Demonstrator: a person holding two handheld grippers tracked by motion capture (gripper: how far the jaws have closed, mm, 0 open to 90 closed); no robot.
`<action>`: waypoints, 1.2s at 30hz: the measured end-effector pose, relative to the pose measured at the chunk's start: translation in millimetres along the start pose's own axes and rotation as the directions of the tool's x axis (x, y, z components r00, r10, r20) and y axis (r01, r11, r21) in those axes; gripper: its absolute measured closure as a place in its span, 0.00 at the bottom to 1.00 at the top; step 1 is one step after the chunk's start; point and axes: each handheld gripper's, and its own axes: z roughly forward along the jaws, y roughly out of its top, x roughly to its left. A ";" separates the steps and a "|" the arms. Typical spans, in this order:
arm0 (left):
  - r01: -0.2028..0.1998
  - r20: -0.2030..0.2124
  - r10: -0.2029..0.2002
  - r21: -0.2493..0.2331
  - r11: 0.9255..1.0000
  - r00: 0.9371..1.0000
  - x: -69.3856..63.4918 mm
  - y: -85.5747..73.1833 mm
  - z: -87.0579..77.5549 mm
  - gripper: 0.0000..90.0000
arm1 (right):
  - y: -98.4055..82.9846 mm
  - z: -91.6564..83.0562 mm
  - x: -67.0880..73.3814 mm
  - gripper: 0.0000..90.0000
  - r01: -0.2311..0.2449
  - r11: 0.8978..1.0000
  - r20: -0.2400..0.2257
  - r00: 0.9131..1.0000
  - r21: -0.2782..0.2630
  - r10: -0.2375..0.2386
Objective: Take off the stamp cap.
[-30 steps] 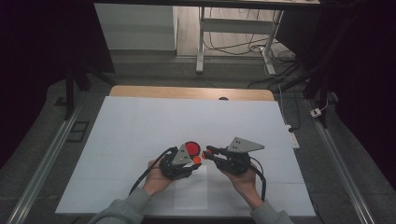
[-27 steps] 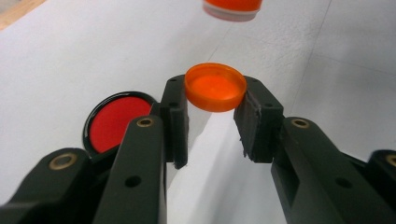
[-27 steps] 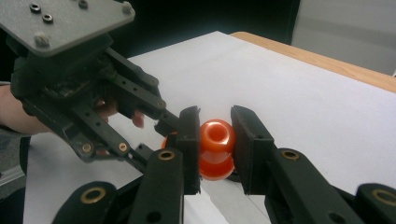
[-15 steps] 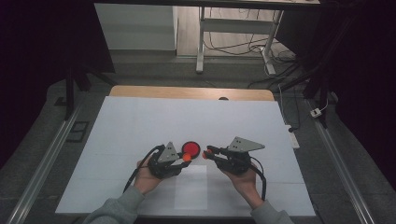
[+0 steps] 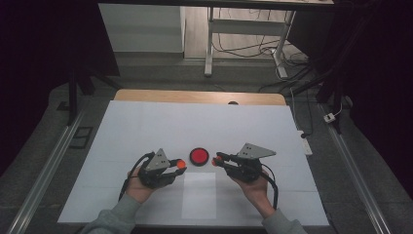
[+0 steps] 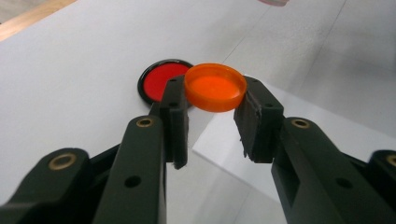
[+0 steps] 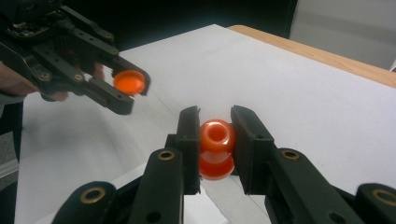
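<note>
A round red disc with a black rim [image 5: 198, 156] [image 6: 159, 84] lies flat on the white table top [image 5: 146, 126]. Left of it, my left gripper [image 5: 179, 165] [image 6: 217, 93] [image 7: 130, 91] is shut on a shallow orange cap [image 5: 180, 164] [image 6: 215, 87] [image 7: 129, 81], held clear of the surface. To the disc's right, my right gripper [image 5: 215, 161] [image 7: 216, 122] is shut on a small orange bottle-like piece [image 7: 216, 140] whose round open mouth faces the camera. The two grippers point at each other with a gap between them.
A paler rectangular sheet [image 5: 199, 195] lies at the front middle of the table. A wooden edge [image 5: 195, 96] runs along the far side with a small dark thing [image 5: 233, 103] on it. A white block [image 5: 306, 145] sits at the right edge.
My left gripper has drawn back to the left with the orange cap, away from the red disc, which now lies uncovered. The right gripper has held still.
</note>
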 end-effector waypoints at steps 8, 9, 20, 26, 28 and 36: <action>0.050 -0.027 -0.050 -0.001 0.999 0.998 7.5 -18.6 -20.4 0.73 | -0.2 -1.1 -1.1 0.80 0.002 1.000 0.009 1.000 0.002 -0.002; 0.056 -0.033 -0.057 -0.003 0.998 0.998 8.1 -21.6 -23.5 0.73 | -0.1 -1.4 -1.1 0.80 0.003 1.000 0.010 1.000 0.001 -0.003; 0.128 -0.071 -0.129 -0.022 0.992 0.989 13.7 -52.4 -56.5 0.73 | 0.1 -4.0 -4.0 0.80 -0.001 1.000 0.025 1.000 -0.003 0.001; 0.143 -0.102 -0.144 -0.022 0.990 0.984 16.3 -62.8 -65.3 0.73 | 0.1 -5.9 -4.6 0.80 0.002 1.000 0.037 0.999 -0.007 -0.001; 0.149 -0.109 -0.151 -0.023 0.989 0.983 17.9 -65.4 -66.7 0.73 | 0.2 -6.6 -5.5 0.80 0.000 1.000 0.040 0.999 -0.010 0.000; 0.152 -0.110 -0.153 -0.023 0.988 0.982 20.0 -66.9 -66.8 0.73 | 0.0 -6.9 -6.2 0.80 0.001 1.000 0.042 0.999 -0.008 0.000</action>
